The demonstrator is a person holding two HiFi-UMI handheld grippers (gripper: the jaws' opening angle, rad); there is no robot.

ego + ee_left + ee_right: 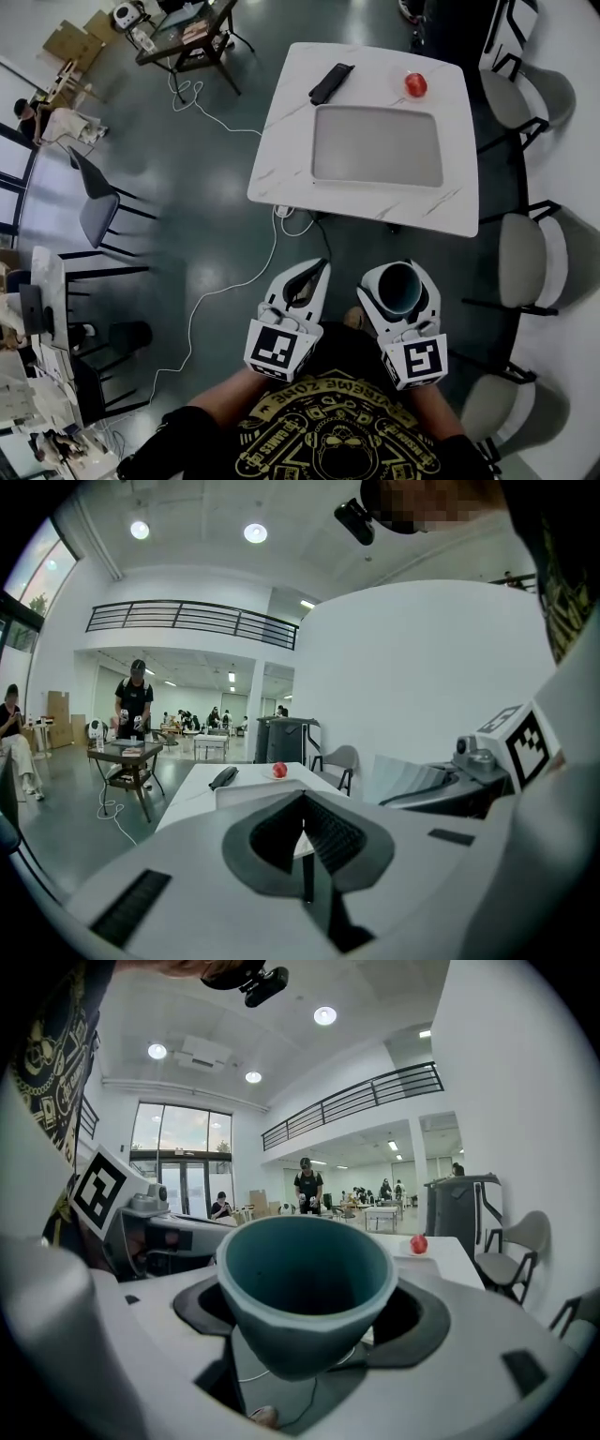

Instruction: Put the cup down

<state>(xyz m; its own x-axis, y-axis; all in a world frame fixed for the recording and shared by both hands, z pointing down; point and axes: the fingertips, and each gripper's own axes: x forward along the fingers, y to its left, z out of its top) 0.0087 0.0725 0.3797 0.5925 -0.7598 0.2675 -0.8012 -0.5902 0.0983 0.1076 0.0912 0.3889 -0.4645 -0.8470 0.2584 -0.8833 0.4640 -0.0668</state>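
While the right gripper (401, 272) clasps the upright cup (309, 1283) between its jaws, carry it level to the table (281, 159) well ahead, lower gently, then let go; the left gripper (317, 270) is pinched closed, empty.

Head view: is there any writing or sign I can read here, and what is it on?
"XTREME ZONE": curved across the shirt; the smaller print below it is too blurred.
The left marker and right marker: black-and-white square patterns, no letters.
No print shows on the cup.
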